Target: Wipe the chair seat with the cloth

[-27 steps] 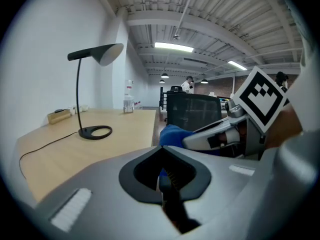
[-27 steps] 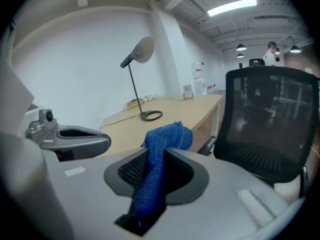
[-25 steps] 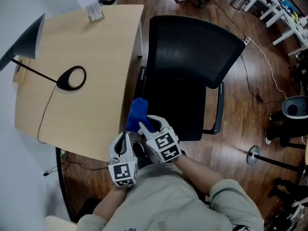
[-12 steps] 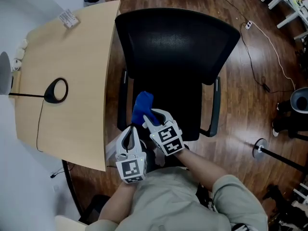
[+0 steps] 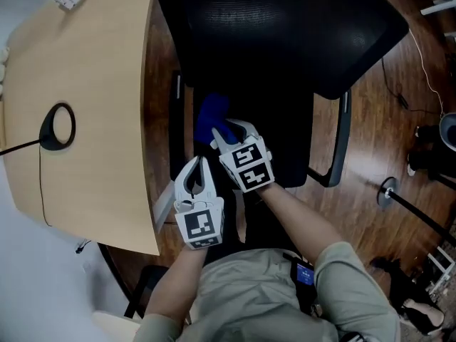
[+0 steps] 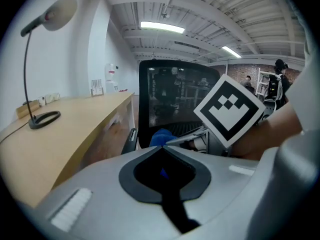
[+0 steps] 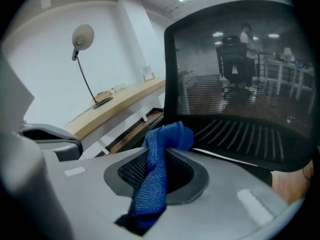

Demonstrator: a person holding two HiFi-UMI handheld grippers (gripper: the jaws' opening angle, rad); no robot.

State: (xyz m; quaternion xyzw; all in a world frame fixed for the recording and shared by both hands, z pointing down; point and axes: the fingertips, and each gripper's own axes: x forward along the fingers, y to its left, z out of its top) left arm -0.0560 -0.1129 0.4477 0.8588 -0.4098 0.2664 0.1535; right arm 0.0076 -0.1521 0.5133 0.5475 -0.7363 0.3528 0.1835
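The black mesh chair fills the top of the head view, its backrest [image 5: 278,27] above the dark seat [image 5: 278,141]. My right gripper [image 5: 226,130] is shut on a blue cloth [image 5: 211,115], which it holds over the seat's left part. In the right gripper view the cloth [image 7: 159,169] hangs bunched between the jaws, with the backrest [image 7: 235,69] right ahead. My left gripper [image 5: 199,166] is shut and holds nothing, just behind and left of the right one. From the left gripper view I see the cloth [image 6: 161,136] past its tips.
A light wooden desk [image 5: 78,155] runs along the chair's left side, with a lamp's ring base [image 5: 57,127] on it. The chair's armrests [image 5: 340,141] flank the seat. Wood floor with cables lies to the right.
Both grippers and the cloth have come in from the desk edge to over the seat's left part. The chair now sits closer and more central in the head view.
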